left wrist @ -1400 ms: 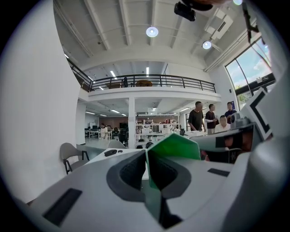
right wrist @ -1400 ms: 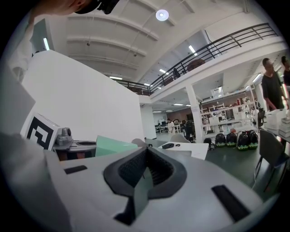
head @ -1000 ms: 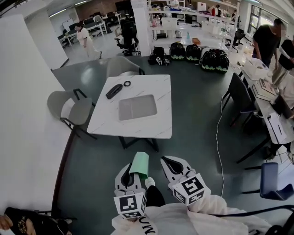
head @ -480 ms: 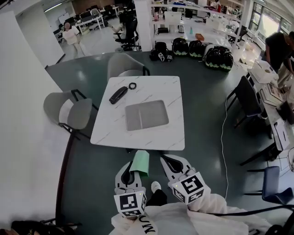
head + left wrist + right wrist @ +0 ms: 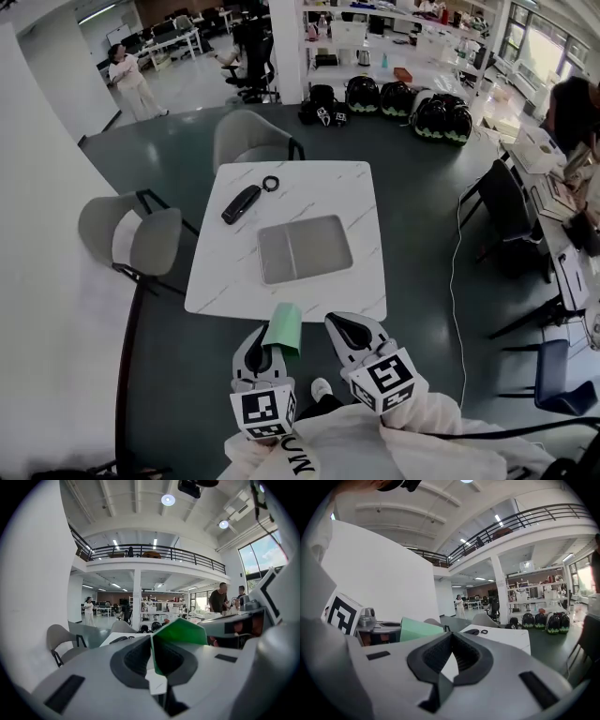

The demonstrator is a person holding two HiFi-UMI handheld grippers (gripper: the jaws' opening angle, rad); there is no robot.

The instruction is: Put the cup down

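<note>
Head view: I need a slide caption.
Left gripper holds a light green paper cup before a white square marble-patterned table; right gripper shut, empty.

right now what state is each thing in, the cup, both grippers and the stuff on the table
green cup: held in the air, its wall pinched, not yet set down
left gripper: shut on the green cup
right gripper: shut, holding nothing
tray: flat on the table, empty
black bar: lying flat, untouched
ring: lying flat beside the black bar
</note>
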